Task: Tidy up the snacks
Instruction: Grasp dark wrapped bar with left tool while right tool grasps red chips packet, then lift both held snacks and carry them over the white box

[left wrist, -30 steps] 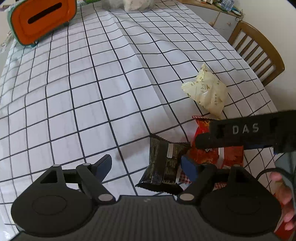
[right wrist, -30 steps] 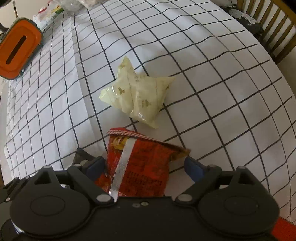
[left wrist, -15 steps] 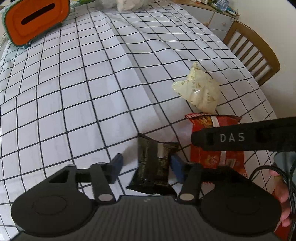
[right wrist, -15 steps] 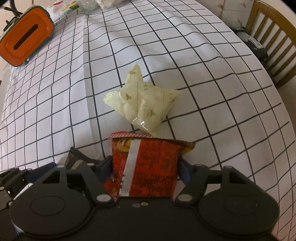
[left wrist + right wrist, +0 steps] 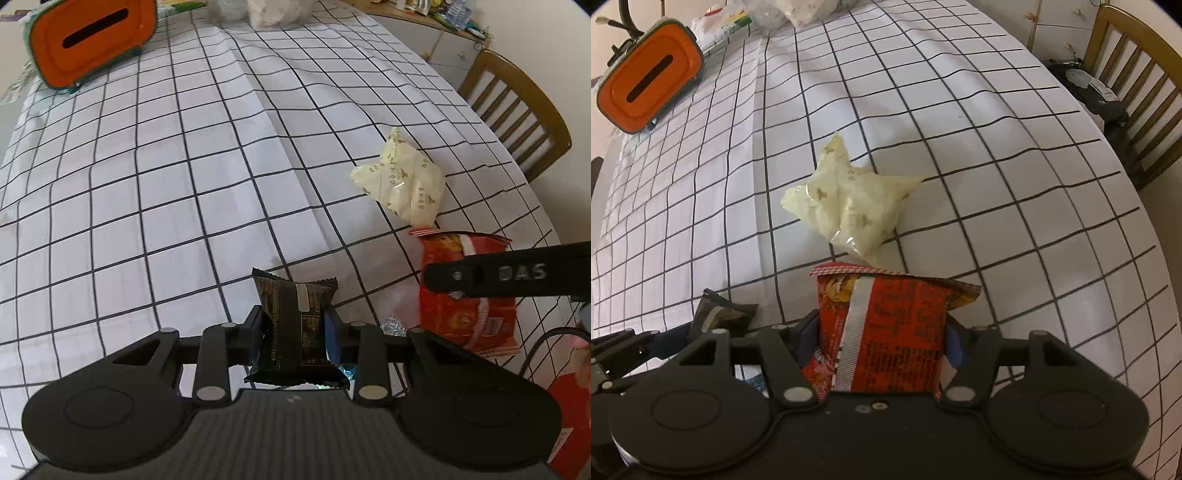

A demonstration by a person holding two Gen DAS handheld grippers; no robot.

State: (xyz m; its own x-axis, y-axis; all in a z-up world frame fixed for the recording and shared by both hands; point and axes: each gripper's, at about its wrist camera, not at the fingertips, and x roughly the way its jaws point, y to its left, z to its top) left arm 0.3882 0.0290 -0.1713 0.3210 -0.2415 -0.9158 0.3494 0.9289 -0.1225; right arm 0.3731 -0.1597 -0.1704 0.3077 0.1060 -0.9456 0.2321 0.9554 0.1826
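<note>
Two hand-held grippers, wide a second ago, I've now clamped: left (image 5: 294, 338) on the black packet (image 5: 295, 332), right (image 5: 880, 341) on the red bag (image 5: 886, 332), both at lower centre. One pale pouch (image 5: 849, 206) lies mid-frame on the surface (image 5: 1015, 229).

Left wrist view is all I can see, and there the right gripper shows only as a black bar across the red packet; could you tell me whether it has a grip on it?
Observer: Yes. In the right wrist view the right gripper has a finger pressed on each side of the red packet.
Operator: Thank you. Which face of the packet looks towards that camera?
Observer: The printed back, with a silver seam strip running down it.
Operator: And is anything on the chair seat?
Observer: Dark items with a white label lie on the seat of the wooden chair; I cannot tell what they are.
</note>
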